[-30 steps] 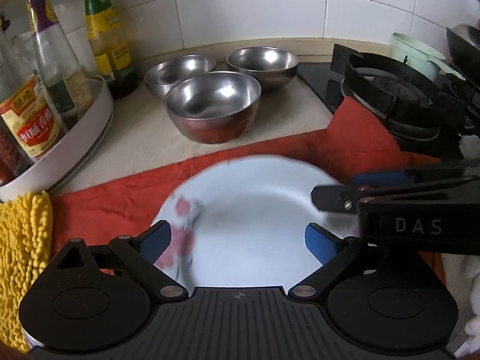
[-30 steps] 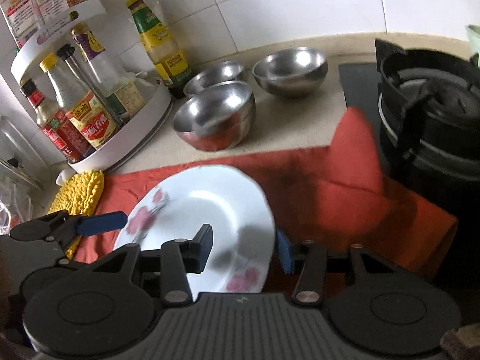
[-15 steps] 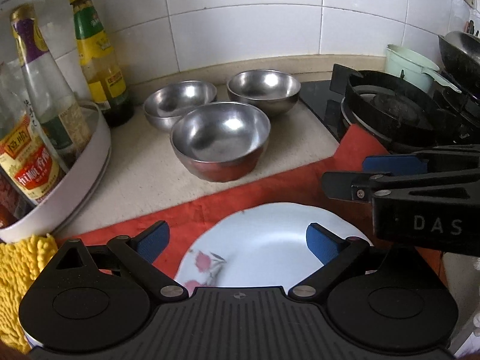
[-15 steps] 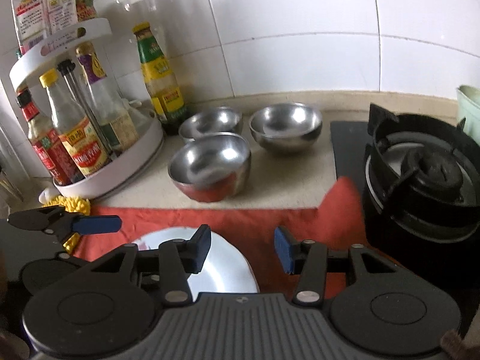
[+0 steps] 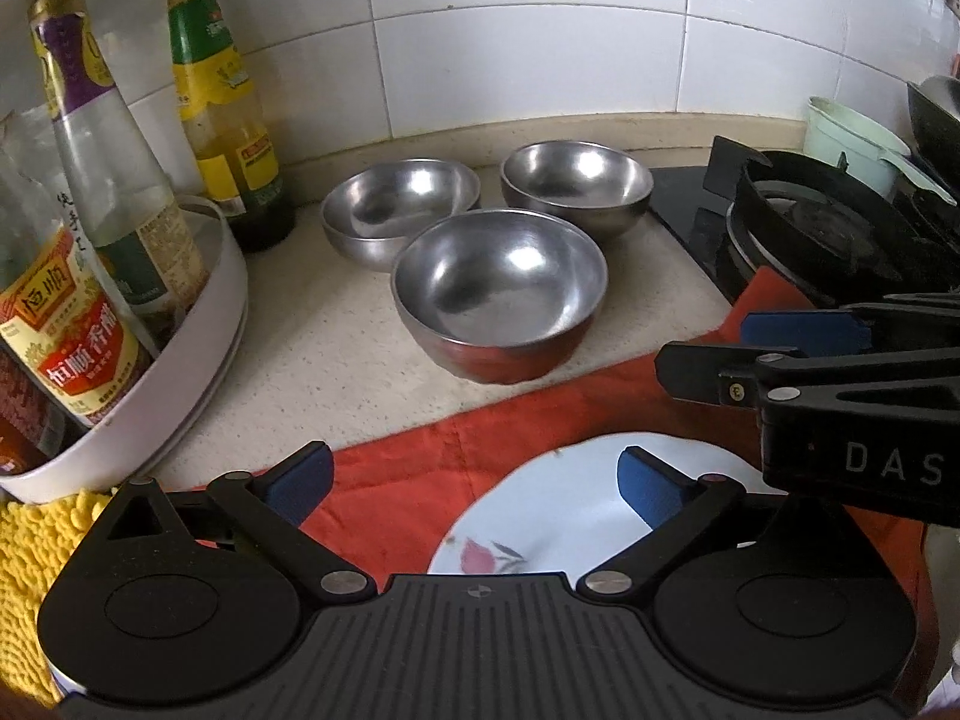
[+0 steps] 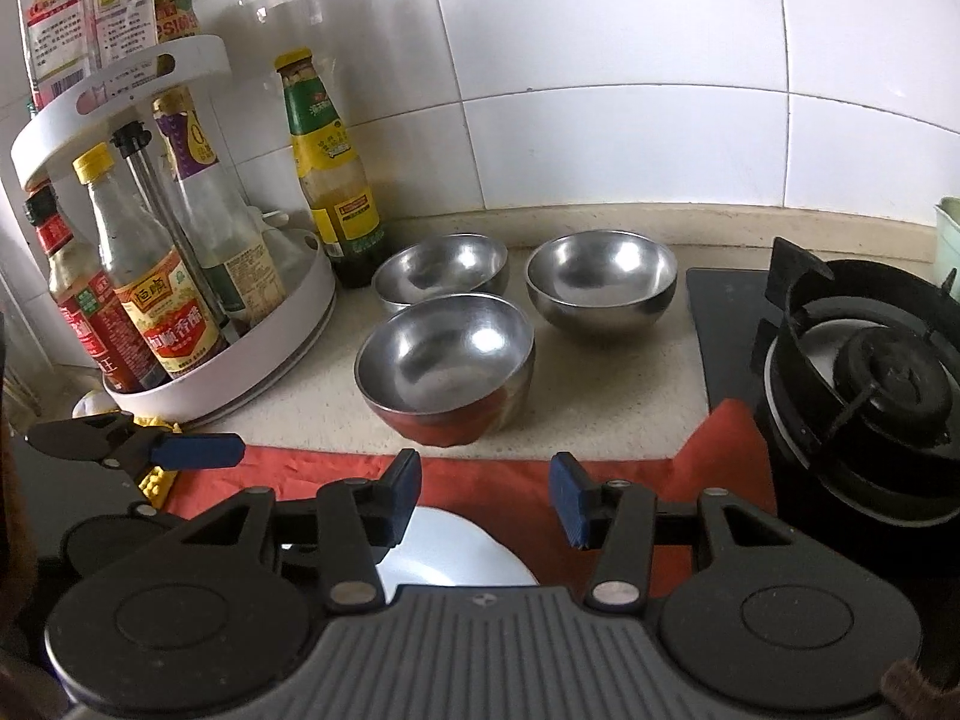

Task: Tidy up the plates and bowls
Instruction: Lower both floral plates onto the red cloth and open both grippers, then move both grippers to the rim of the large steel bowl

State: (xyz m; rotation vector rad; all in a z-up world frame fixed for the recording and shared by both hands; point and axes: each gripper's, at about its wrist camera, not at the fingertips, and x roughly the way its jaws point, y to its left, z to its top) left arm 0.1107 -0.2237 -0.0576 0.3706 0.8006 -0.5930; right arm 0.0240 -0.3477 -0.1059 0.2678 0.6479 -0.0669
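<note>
— While the left gripper (image 5: 474, 480) hangs over the red cloth (image 5: 408, 492), how do its fingers stand in the left wrist view?

— Spread wide and opening further, with nothing between the pads. The white plate (image 5: 564, 522) lies flat on the cloth beneath the right-side finger (image 5: 645, 489), not pinched. A second ago that plate filled the space between the fingers; it now sits lower and partly hidden by the gripper body. The right gripper (image 5: 774, 354) reaches in from the right edge.

— And the bowls?

— Three steel bowls stand on the surface beyond the cloth: the nearest bowl (image 5: 501, 294) in front, the left rear bowl (image 5: 399, 210) and the right rear bowl (image 5: 576, 186) behind it, close together.

— What does the right wrist view show?

— The right gripper (image 6: 483, 495) has its fingers partly parted and empty. Earlier the plate's rim lay between them; now only a slice of the plate (image 6: 444, 552) shows below, on the cloth (image 6: 510, 480). The left gripper (image 6: 144, 447) shows at the left edge. The bowls appear larger and more central than before, the nearest one (image 6: 444, 360) just beyond the cloth.
</note>
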